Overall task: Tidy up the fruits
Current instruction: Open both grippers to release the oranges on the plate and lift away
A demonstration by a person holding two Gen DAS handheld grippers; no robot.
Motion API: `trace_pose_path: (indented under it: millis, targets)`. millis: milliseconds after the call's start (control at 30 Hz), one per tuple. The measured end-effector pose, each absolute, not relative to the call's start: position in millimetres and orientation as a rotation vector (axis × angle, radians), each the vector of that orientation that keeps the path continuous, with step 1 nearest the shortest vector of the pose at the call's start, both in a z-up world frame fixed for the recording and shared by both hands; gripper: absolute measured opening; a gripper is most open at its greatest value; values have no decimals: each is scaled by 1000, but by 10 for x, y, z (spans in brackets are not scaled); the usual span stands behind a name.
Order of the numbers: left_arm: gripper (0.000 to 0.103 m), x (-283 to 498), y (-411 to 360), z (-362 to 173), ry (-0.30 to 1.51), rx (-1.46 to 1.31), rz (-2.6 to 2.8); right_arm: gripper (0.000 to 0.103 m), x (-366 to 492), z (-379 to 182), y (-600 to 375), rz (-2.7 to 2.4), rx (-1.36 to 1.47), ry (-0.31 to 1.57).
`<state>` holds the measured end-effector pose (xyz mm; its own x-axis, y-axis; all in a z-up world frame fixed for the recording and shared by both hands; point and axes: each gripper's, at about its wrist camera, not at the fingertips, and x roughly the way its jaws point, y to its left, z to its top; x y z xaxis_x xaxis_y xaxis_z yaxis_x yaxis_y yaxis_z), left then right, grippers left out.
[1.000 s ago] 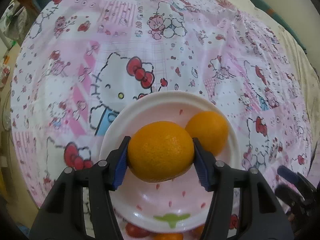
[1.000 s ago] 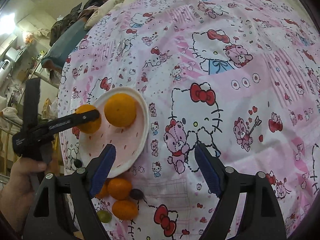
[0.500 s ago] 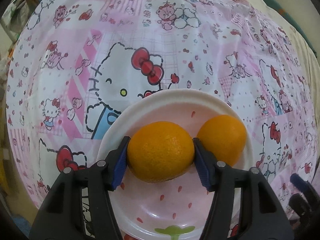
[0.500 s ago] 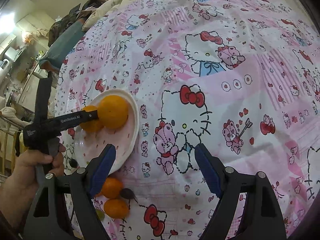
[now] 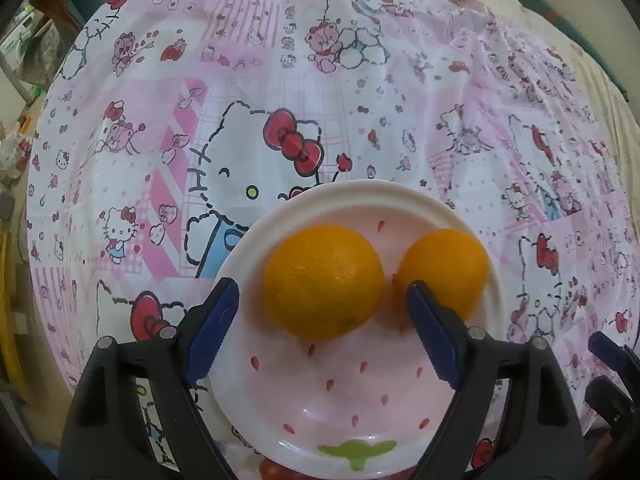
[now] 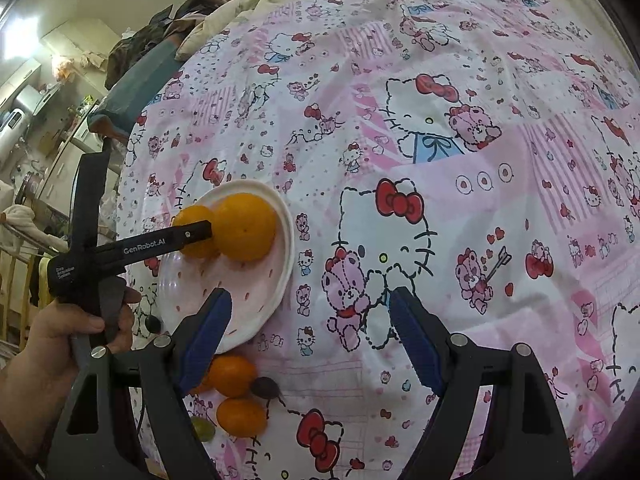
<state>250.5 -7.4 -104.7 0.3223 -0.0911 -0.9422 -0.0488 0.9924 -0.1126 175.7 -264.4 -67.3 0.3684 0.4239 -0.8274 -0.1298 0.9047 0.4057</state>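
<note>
The left claw [image 5: 322,328] is opening, and its blue pads do not touch the big orange [image 5: 323,281]. The orange sits on the pink plate [image 5: 360,420], just past the tips of the claw, a bit to the far side. A smaller orange [image 5: 446,270] lies to its right on the same plate, partly behind the right pad. The claw points steeply down at the plate. In the right wrist view, a hand [image 6: 60,336] holds the left claw's handle at the left edge.

The right claw [image 6: 310,340] is wide open with nothing in it, and hangs over the bed sheet [image 6: 440,160]. Near it lie two more oranges [image 6: 232,376], a dark grape [image 6: 265,387] and a green grape [image 6: 203,429].
</note>
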Motion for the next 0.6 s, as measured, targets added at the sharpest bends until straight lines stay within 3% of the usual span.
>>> trace_pose_path:
  millis: [200,267,300,600]
  targets:
    - [85,2353,-60,-845,1171,-114,-55,84,1724,-616,-2629,365,280,1134]
    - [99,2315,-54,-797,1153,-110,-59,83,1713,-592,-2625,367,281,1130]
    - [101,2286,-44,-769,1140,-107,-58,84,1706,-575,-2622,368,281,1126]
    - [102,2043,28,-527,1089,-120,-58,83,1518,-469,-2661,371,288,1106]
